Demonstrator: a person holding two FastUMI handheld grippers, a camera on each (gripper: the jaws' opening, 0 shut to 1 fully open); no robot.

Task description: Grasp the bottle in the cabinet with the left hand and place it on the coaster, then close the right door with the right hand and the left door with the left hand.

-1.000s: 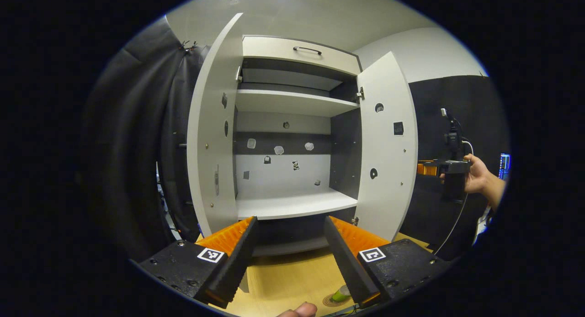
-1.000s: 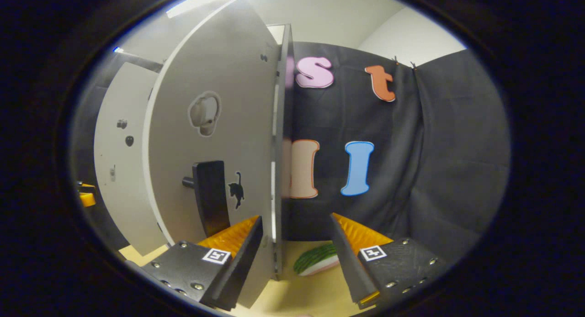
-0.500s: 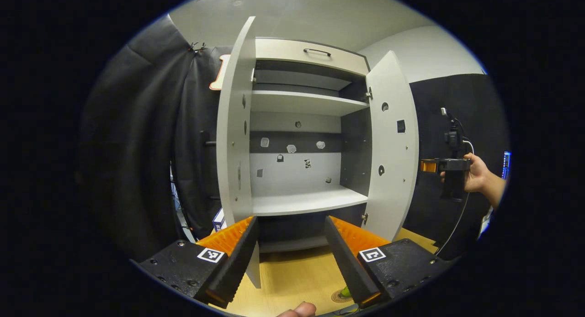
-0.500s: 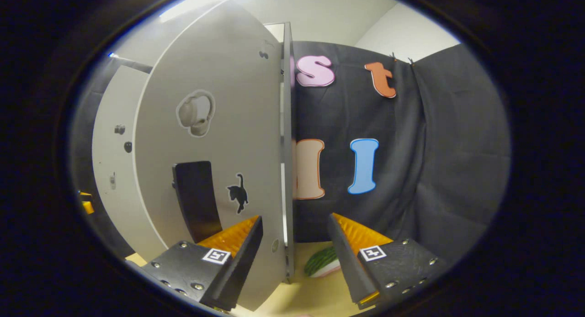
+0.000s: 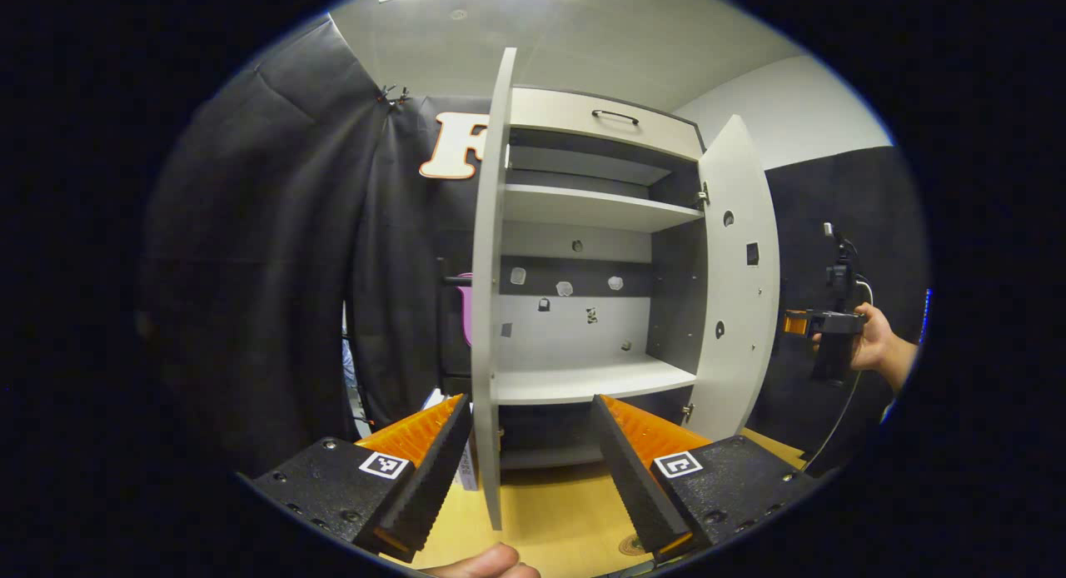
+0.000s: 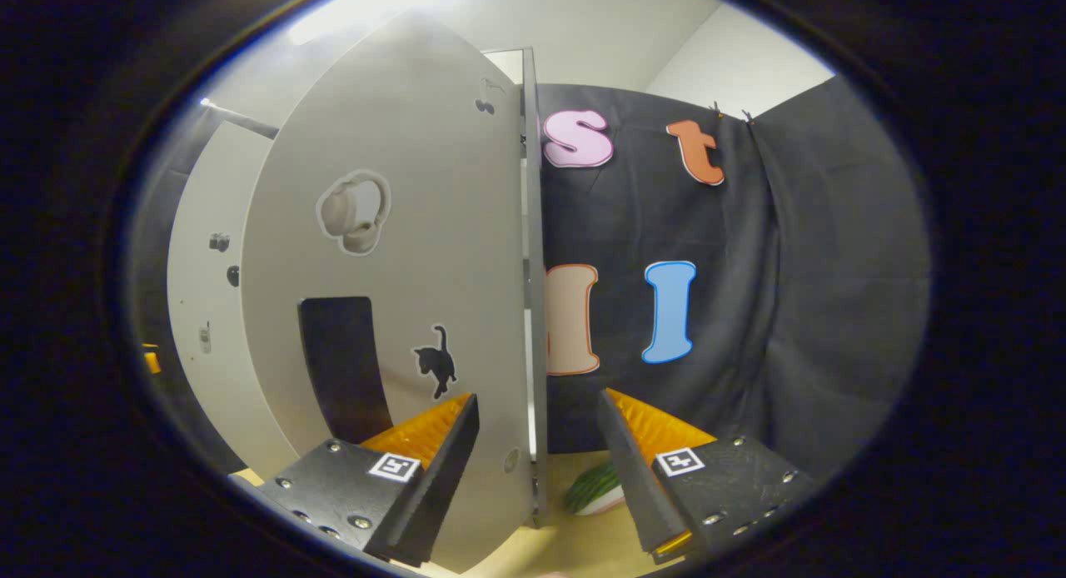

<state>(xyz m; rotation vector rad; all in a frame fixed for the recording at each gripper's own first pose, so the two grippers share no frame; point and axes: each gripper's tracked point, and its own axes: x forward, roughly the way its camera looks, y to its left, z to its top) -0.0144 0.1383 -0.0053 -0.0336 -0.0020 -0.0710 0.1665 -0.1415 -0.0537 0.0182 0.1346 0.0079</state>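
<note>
The coaster (image 5: 630,545) lies on the tabletop (image 5: 550,511) at the bottom edge of the left gripper view, partly hidden behind a finger of the left tongs (image 5: 530,470); whether the bottle stands on it cannot be told from here. The cabinet (image 5: 583,311) stands at the back of the tabletop with both doors open and its visible shelves (image 5: 583,378) bare. The left door (image 5: 487,311) is seen nearly edge-on, its free edge just in front of the left tongs and falling in the gap between their fingers, with no contact evident. The left tongs are released, fingers spread apart and holding nothing. The right door (image 5: 737,286) stands ajar; beyond it a hand (image 5: 874,349) holds the right tongs (image 5: 795,321) just beside the door's outer face. In the right gripper view the right tongs (image 6: 537,470) are likewise released, fingers spread, with the edge of the right door (image 6: 416,295) lying between them; contact cannot be confirmed. That door's outer face bears a dark handle (image 6: 341,366), a cat sticker (image 6: 435,361) and a pale sticker (image 6: 354,211) above it. A green striped object (image 6: 593,488) lies on the tabletop behind the door edge. A fingertip (image 5: 483,563) shows at the bottom of the left gripper view.
</note>
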